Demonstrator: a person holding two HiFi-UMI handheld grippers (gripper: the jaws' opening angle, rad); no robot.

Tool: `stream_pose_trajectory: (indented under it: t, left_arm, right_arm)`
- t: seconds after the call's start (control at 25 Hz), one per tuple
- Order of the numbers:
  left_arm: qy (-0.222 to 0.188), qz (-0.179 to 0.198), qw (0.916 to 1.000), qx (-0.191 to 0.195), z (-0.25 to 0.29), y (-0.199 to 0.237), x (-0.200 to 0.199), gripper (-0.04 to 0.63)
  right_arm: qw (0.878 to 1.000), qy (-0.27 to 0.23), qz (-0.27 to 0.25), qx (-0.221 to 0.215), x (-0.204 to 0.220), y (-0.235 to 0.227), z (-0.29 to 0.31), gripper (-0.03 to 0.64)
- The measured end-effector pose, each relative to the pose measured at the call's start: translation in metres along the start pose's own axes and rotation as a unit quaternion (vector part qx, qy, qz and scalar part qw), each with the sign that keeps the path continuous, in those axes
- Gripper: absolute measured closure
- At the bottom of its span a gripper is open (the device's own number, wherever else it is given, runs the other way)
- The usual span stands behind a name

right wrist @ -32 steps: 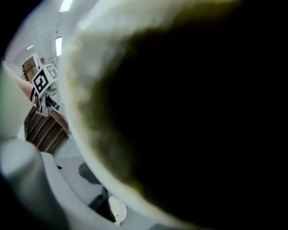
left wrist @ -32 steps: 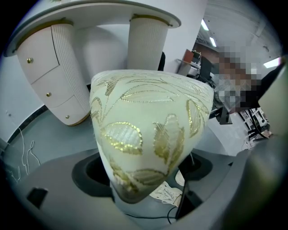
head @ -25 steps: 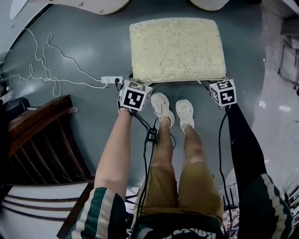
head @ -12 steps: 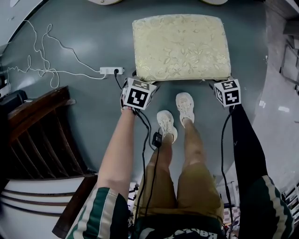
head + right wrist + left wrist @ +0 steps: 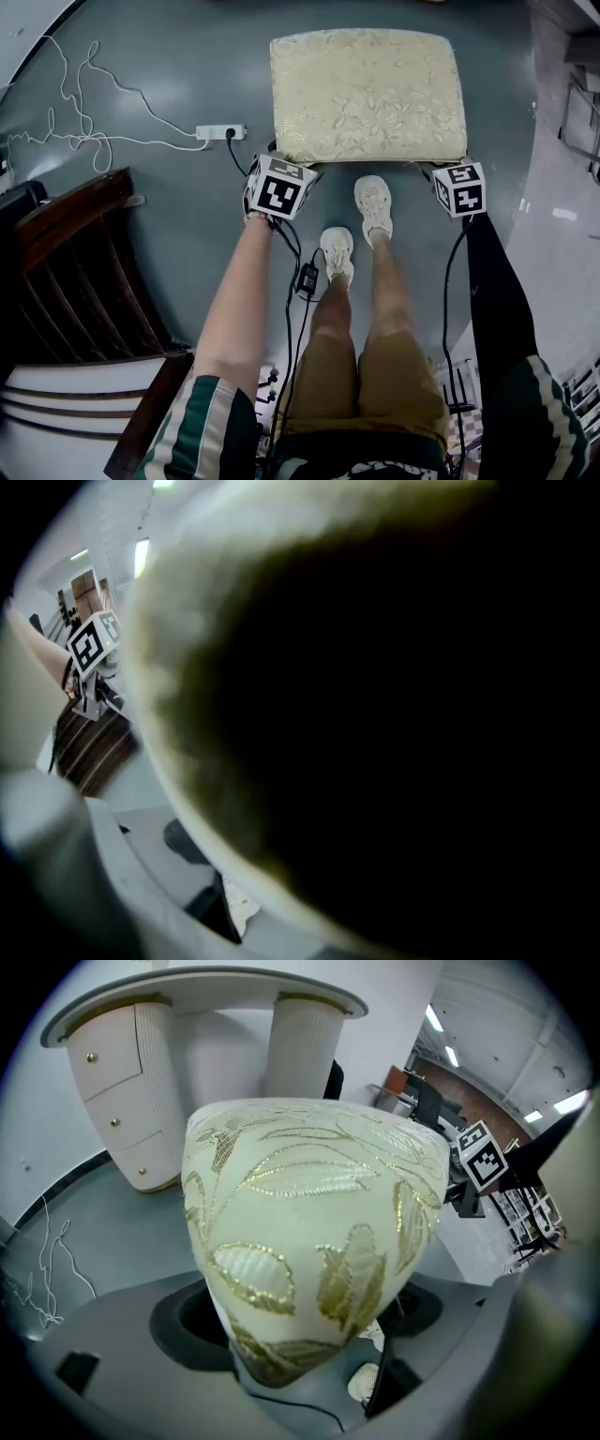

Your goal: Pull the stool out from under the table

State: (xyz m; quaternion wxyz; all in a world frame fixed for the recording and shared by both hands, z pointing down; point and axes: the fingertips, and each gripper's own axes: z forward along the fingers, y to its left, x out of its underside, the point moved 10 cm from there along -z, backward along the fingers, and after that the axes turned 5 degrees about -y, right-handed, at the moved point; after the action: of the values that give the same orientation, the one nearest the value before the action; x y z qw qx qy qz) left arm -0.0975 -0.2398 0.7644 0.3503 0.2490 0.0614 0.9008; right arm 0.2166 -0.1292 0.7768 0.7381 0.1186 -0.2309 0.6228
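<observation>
The head view is looking steeply down at the stool (image 5: 367, 94) and floor (image 5: 169, 216). The left gripper view is sitting against the stool's corner, facing the counter (image 5: 202, 993). The right gripper view is sitting so close that the stool is filling it. All three are sharing the stool.

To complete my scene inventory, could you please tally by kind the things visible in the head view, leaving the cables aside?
stool: 1
grippers: 2, the left gripper and the right gripper, each at a near corner of the stool
shoes: 2
power strip: 1
dark wooden furniture: 1
Total: 7
</observation>
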Motion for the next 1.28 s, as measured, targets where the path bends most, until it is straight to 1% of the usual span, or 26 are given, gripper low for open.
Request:
stream_pose_trajectory:
  t: [0.24, 0.48, 0.56, 0.72, 0.88, 0.96, 1.28]
  left_arm:
    - [0.004, 0.000, 1.0000, 0.005, 0.004, 0.001, -0.002, 0.146]
    - [0.017, 0.002, 0.9998, 0.010, 0.009, 0.003, -0.002, 0.147]
    - [0.010, 0.006, 0.9999, 0.005, 0.009, 0.003, -0.001, 0.147]
    - [-0.025, 0.011, 0.9996, -0.011, 0.005, 0.000, 0.003, 0.152]
    - [-0.041, 0.015, 0.9989, -0.018, 0.002, -0.002, 0.004, 0.153]
    - [-0.044, 0.020, 0.9987, -0.016, 0.004, -0.001, 0.005, 0.153]
    - [-0.033, 0.030, 0.9989, -0.012, 0.001, 0.001, -0.001, 0.158]
  right_arm:
    - [1.000, 0.009, 0.001, 0.002, 0.001, 0.000, 0.001, 0.189]
    - [1.000, 0.019, 0.010, 0.004, 0.005, 0.000, 0.003, 0.189]
    - [1.000, 0.012, 0.003, 0.006, 0.004, -0.001, 0.004, 0.189]
    - [1.000, -0.015, -0.025, 0.013, -0.003, -0.005, 0.003, 0.189]
    - [0.999, -0.025, -0.032, 0.017, -0.005, -0.004, 0.001, 0.189]
    - [0.999, -0.024, -0.030, 0.017, -0.003, -0.004, 0.002, 0.189]
    - [1.000, -0.020, -0.019, 0.014, -0.002, -0.003, 0.002, 0.190]
